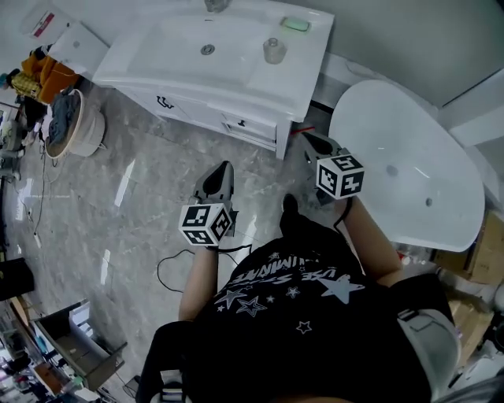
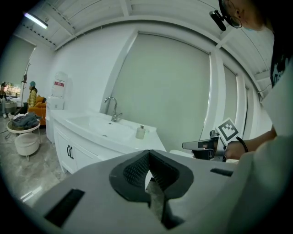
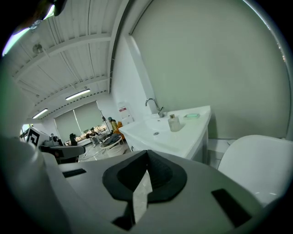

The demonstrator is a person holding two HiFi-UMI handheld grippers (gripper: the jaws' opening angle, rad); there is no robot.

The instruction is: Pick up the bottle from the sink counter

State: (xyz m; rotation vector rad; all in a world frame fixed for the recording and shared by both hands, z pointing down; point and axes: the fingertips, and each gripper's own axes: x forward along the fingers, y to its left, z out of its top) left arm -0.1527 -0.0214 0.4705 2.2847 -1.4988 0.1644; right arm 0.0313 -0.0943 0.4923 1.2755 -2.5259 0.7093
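Grey marbled floor [image 1: 142, 205] underfoot, pale green wall behind, a bathroom display by the look of it. At right, largest of all, white oval tub [image 1: 409, 173], just beyond the end of the bench [image 1: 276, 90]. White vanity cabinet below that bench, sunken basin [image 1: 185, 47] in its top, chrome faucet [image 1: 214, 5] at the back edge. Off to the left, round stool [image 1: 75, 130] heaped with clothes. By the feet, black cable [image 1: 169, 268] looping over the floor.

Nearer, left hand-held gripper [image 1: 225, 168] low and well short of the bench, pointing toward it, pads pressed together on nothing. Slightly further forward, right hand-held gripper [image 1: 309, 142] near the bench's right corner, likewise closed and empty, tips meeting with only a sliver of gap beneath.

Smaller yet, bottle [image 1: 273, 50]: pale, capped, upright on the bench top just right of the basin, well apart from both hand-held grippers. Beyond it toward the back corner, green soap dish [image 1: 296, 24].

Pick-up not yet begun, judging by the distance.

- Must open the jaws before reaching in, otherwise likely to shove the bottle over, into the basin or against the soap dish.
- Risk of clipping the cap through a late or narrow opening.
- Looks light and smooth, so prone to slipping out of an off-centre pinch.
- Could also catch a foot on the cable while stepping closer.
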